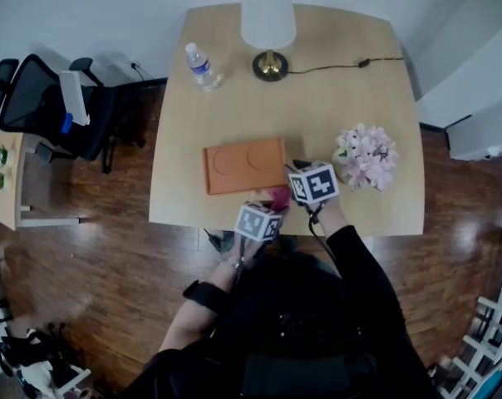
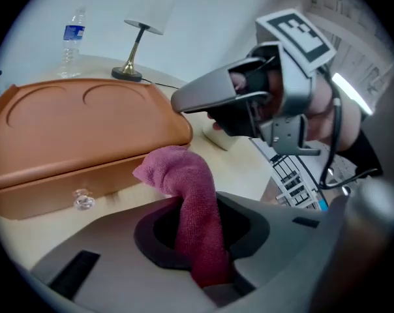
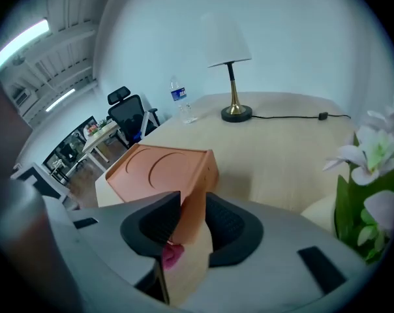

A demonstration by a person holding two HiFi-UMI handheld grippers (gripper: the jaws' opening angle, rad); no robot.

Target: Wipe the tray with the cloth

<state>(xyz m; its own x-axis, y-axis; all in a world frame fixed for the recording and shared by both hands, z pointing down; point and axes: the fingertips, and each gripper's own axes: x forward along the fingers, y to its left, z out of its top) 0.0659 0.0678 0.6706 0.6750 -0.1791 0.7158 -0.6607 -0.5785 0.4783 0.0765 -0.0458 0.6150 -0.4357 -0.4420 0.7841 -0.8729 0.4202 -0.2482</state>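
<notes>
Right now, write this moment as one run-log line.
left gripper: shut on cloth | right gripper: open, tray corner between jaws | tray: on table | cloth: not on tray

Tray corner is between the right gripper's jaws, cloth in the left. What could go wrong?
1. The right gripper has its jaws apart round the tray, so wiping may shove it along the table.
2. The left gripper holds the cloth bunched; its jaws might scrape the tray.
3. The flowers beside the right gripper could be knocked.
</notes>
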